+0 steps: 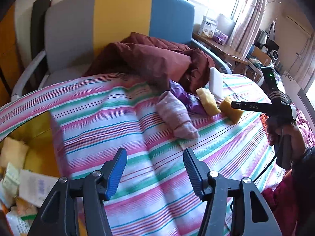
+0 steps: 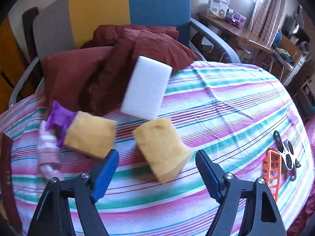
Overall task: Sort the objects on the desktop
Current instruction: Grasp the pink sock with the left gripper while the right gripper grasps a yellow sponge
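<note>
Step in hand: judged as an approach to a pick; the right gripper (image 2: 156, 169) hangs over the striped cloth (image 2: 226, 102) with its fingers spread wide and nothing between them, aimed at the nearer yellow sponge (image 2: 161, 147).
Sponge place: the nearer yellow sponge lies just in front of the white foam block (image 2: 146, 87), which leans on the maroon cushion (image 2: 94, 68); a second yellow sponge (image 2: 90, 133) lies to its left.
Other items: rolled pink striped sock (image 1: 176, 116) and purple wrapper (image 1: 185, 98), left of the second sponge.
Left gripper (image 1: 155, 170): fingers wide apart, empty, well short of the sock.
Next move: probably lower and straddle the sponge, then close gently; it looks soft.
Possible destination: a yellow bin (image 1: 37, 137) with packets, left of the cloth.
Writing: "DAS" on the right tool's body (image 1: 254, 107); box labels by the window are unreadable.
</note>
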{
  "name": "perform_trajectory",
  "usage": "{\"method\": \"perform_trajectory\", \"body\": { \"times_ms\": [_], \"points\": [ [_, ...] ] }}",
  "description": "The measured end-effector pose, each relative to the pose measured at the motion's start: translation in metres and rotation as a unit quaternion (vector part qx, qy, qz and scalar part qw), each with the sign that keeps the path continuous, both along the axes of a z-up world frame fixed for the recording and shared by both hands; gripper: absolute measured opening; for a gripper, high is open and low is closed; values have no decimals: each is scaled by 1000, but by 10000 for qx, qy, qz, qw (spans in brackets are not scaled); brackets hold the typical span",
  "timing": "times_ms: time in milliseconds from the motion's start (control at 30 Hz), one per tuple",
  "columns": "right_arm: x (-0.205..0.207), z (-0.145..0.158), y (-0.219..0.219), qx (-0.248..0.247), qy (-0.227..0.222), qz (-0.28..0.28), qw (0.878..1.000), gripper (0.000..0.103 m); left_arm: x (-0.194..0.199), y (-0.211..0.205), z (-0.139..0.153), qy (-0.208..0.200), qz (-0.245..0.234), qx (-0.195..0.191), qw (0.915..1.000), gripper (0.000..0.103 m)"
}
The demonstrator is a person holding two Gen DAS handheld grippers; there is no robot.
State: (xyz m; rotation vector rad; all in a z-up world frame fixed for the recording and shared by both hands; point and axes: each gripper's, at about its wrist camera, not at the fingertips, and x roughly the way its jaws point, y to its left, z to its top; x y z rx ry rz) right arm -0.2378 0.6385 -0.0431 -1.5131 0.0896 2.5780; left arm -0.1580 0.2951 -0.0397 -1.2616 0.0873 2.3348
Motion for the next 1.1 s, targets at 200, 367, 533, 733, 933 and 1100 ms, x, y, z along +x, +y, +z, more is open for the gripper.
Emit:
{"method": "perform_trajectory", "body": {
  "times_ms": [200,367,533,733,933,1100],
  "points": [
    [-12,-10,-5,263,-134,173,9994,85,-22,29,-14,-153,-98,-13,9998,61],
    [-17,-16,-4,438,-231,172,9986,85,-41,46,-24,-340,-113,58,9993,61],
    [-18,-19,-7,445,-374,250,9980,71,-61,58,-34,-578,15,219,9981,63],
    [-19,-24,-11,554,-535,287,9966,60,-84,68,-51,-931,251,363,9947,68],
    [-17,-23,-14,605,-555,296,9962,59,-99,81,-58,-1088,340,483,9923,68],
    [-14,-21,-16,642,-562,309,9959,60,-110,90,-69,-1163,420,271,9920,68]
  ]
}}
